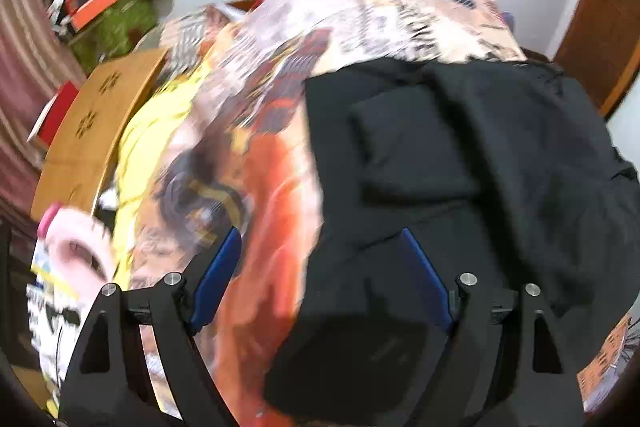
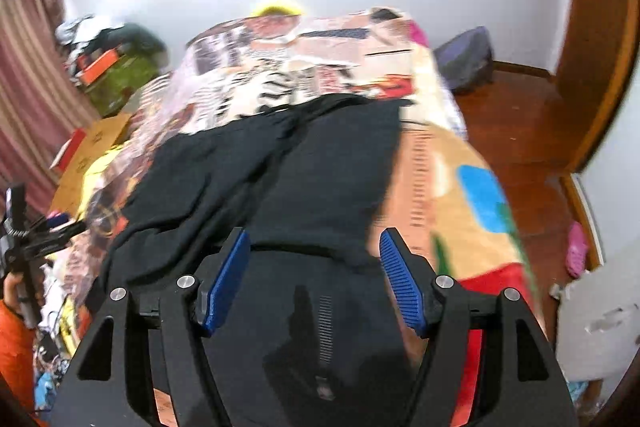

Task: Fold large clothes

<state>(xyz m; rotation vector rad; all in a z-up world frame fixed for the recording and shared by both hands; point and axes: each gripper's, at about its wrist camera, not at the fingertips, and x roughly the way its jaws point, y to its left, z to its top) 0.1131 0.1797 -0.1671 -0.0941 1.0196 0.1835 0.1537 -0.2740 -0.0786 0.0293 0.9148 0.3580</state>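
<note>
A large black garment (image 2: 320, 167) lies spread over a patterned bedspread (image 2: 440, 163). It runs from the near edge toward the middle of the bed. In the right wrist view my right gripper (image 2: 312, 279) hovers over the garment's near part, its blue pads wide apart and pressing on nothing. In the left wrist view the same black garment (image 1: 480, 155) fills the right half, with a folded flap on top. My left gripper (image 1: 320, 275) is open above the garment's left edge, one pad over the orange bedspread (image 1: 272, 187). A hand in an orange sleeve holds the left gripper (image 2: 60, 223) at the far left.
A yellow cloth (image 1: 160, 115) and a cardboard box (image 1: 100, 115) lie left of the bed, with a cluttered green box (image 2: 120, 79) and a striped curtain (image 2: 28, 67) beyond. To the right are wooden floor (image 2: 520, 131), a purple bag (image 2: 464, 59) and a pink slipper (image 2: 576, 247).
</note>
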